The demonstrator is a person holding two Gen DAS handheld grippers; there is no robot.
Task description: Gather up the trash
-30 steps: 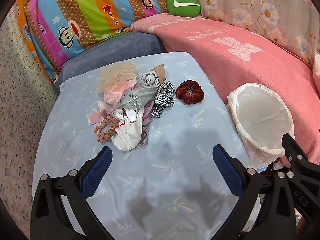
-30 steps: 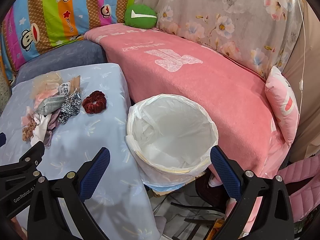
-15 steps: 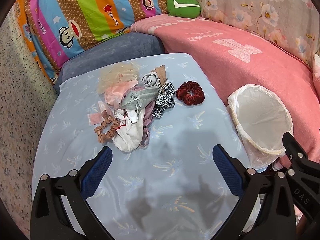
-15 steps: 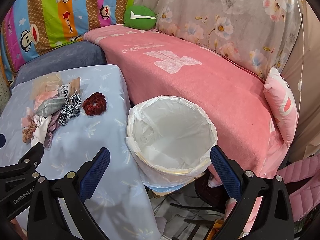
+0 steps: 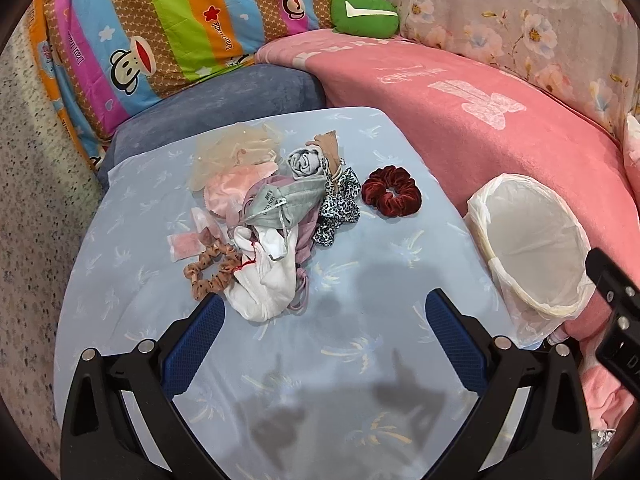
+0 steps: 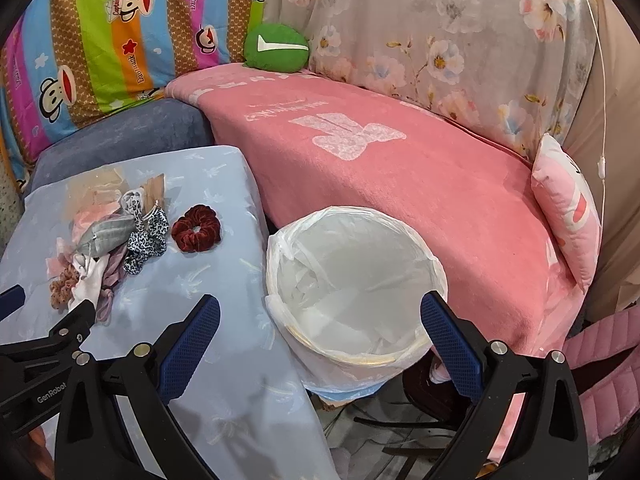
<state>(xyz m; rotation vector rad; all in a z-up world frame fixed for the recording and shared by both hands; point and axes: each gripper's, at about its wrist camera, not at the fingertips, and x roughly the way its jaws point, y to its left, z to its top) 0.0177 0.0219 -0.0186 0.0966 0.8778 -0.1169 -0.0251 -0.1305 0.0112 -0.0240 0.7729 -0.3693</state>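
A heap of small items lies on the blue table (image 5: 360,360): a grey face mask (image 5: 284,204), a white cloth (image 5: 268,284), a brown scrunchie (image 5: 208,272), a leopard scrunchie (image 5: 340,204) and a dark red scrunchie (image 5: 392,196) set apart to the right. A bin with a white liner (image 5: 532,248) stands off the table's right edge; it also shows in the right wrist view (image 6: 352,288). My left gripper (image 5: 320,312) is open and empty above the table, just short of the heap. My right gripper (image 6: 320,316) is open and empty above the bin's near rim.
A pink blanket (image 6: 400,168) covers the sofa behind the bin. A striped monkey-print cover (image 5: 160,32), a green cushion (image 5: 366,14) and a grey-blue cushion (image 5: 224,100) sit at the back. A pink pillow (image 6: 568,208) lies at the right.
Both grippers have drifted slightly; the heap sits a little lower and nearer the left fingers. Nothing was taken hold of.
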